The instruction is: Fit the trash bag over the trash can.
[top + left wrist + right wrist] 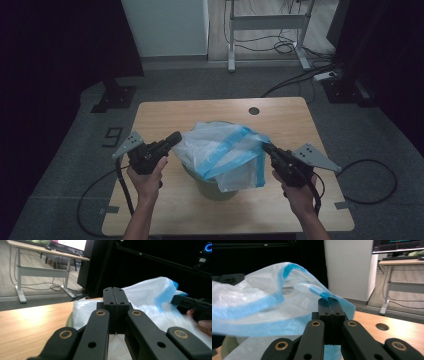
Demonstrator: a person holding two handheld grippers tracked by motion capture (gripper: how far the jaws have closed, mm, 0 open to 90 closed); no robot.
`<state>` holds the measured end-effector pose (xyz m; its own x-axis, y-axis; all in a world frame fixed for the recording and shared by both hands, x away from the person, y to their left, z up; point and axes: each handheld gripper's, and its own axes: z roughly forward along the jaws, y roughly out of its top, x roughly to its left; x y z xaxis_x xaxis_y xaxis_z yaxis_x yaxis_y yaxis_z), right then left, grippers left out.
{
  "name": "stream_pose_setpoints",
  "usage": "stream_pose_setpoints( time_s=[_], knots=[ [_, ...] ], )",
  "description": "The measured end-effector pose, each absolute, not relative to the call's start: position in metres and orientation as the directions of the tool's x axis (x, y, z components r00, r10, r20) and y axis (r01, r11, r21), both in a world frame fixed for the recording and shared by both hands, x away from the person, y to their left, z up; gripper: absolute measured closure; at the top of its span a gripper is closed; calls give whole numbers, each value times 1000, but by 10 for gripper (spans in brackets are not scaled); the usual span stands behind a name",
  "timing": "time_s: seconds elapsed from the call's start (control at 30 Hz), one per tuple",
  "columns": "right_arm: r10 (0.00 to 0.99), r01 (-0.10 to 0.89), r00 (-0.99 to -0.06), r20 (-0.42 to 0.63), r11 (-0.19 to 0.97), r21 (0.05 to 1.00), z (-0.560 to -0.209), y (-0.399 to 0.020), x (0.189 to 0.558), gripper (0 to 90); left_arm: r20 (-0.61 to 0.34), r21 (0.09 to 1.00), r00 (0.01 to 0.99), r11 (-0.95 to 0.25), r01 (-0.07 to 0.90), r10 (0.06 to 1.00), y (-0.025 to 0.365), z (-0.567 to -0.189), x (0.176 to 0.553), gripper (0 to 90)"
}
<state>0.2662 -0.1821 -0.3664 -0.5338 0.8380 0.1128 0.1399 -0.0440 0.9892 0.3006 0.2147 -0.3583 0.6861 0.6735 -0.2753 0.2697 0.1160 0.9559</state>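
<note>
A thin white plastic bag [222,150] with a blue band lies draped over a pale green bin [215,189] in the middle of the wooden table [165,112]. My left gripper [174,138] is shut on the bag's left edge; in the left gripper view its jaws [115,293] meet, with white film [155,295] beyond and beneath them. My right gripper [265,146] is shut on the right edge, pinching the blue band [328,301]. The bag [262,305] hangs spread between the two grippers. The bin's rim [229,345] peeks out below the film.
A round hole [254,110] sits near the table's far edge. Behind the table stand a white cabinet [167,25] and a desk frame [267,22], with cables on the floor. A black stand base [114,97] lies at the far left. Each gripper trails a cable off the table.
</note>
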Motion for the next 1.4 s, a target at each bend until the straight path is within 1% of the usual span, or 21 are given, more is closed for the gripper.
stream_pose_setpoints(
  time_s=[0.2,0.33,0.43,0.67,0.8,0.87,0.9,0.93,1.03,1.1,1.13,1.2,1.33,1.4],
  knots=[
    [858,100,-504,102,-59,993,-353,-193,265,892,-271,960,677,140,243,685,224,-361,290,900],
    [856,65,-510,86,-61,996,-344,-193,260,892,-269,961,680,146,234,682,229,-364,283,900],
    [854,52,-516,70,-51,997,-344,-190,257,892,-260,964,688,137,230,677,229,-367,277,900],
    [847,88,-525,88,-49,995,-357,-189,260,892,-253,963,702,103,249,665,228,-374,271,898],
    [841,93,-533,88,-45,995,-358,-188,262,892,-253,959,715,70,275,652,225,-375,272,895],
    [839,91,-537,84,-42,995,-357,-188,262,891,-247,958,717,55,280,651,224,-374,272,839],
    [836,85,-544,71,-30,996,-354,-187,261,892,-231,961,713,42,273,662,222,-373,271,773],
    [835,82,-547,65,-24,996,-353,-187,261,891,-223,958,716,15,285,662,220,-368,272,707],
    [831,79,-554,57,-16,997,-350,-185,261,891,-194,953,724,-47,299,662,213,-357,276,556],
    [830,76,-555,54,-14,997,-349,-185,261,891,-182,952,727,-67,299,662,211,-354,277,506],
    [828,75,-559,53,-13,997,-347,-184,261,891,-159,948,730,-104,302,665,206,-348,281,480],
    [826,74,-561,51,-11,997,-347,-184,261,891,-132,947,729,-133,294,671,202,-343,285,457],
    [823,76,-566,50,-8,997,-346,-184,262,891,-108,944,726,-159,289,680,198,-336,297,393],
    [822,75,-568,47,-5,997,-346,-184,262,892,-116,942,731,-160,296,672,197,-333,303,369]
  ],
)
